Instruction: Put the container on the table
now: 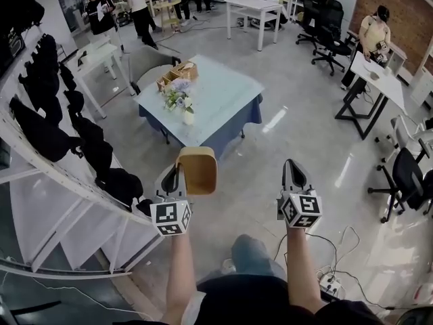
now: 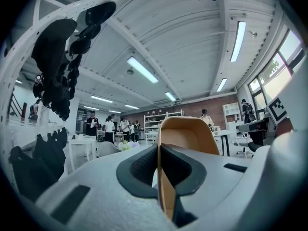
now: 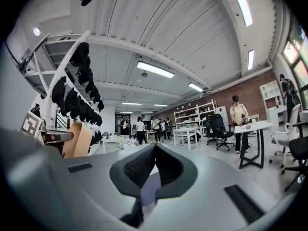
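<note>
A tan wooden container (image 1: 197,170) hangs in the air in front of me, its wall pinched by my left gripper (image 1: 177,179). In the left gripper view the container's wall (image 2: 166,186) runs between the closed jaws and its open body (image 2: 188,134) rises beyond them. My right gripper (image 1: 295,176) is held level beside it, shut with nothing between its jaws; the container (image 3: 76,139) shows at the left of the right gripper view. The table (image 1: 226,103), with a light blue cloth, stands ahead on the floor.
On the table stand a vase of flowers (image 1: 179,101) and a wicker basket (image 1: 177,73). A white rack with black bags (image 1: 71,131) runs along the left. White desks, office chairs (image 1: 328,29) and several people fill the room beyond. Cables and a power strip (image 1: 329,283) lie at my right foot.
</note>
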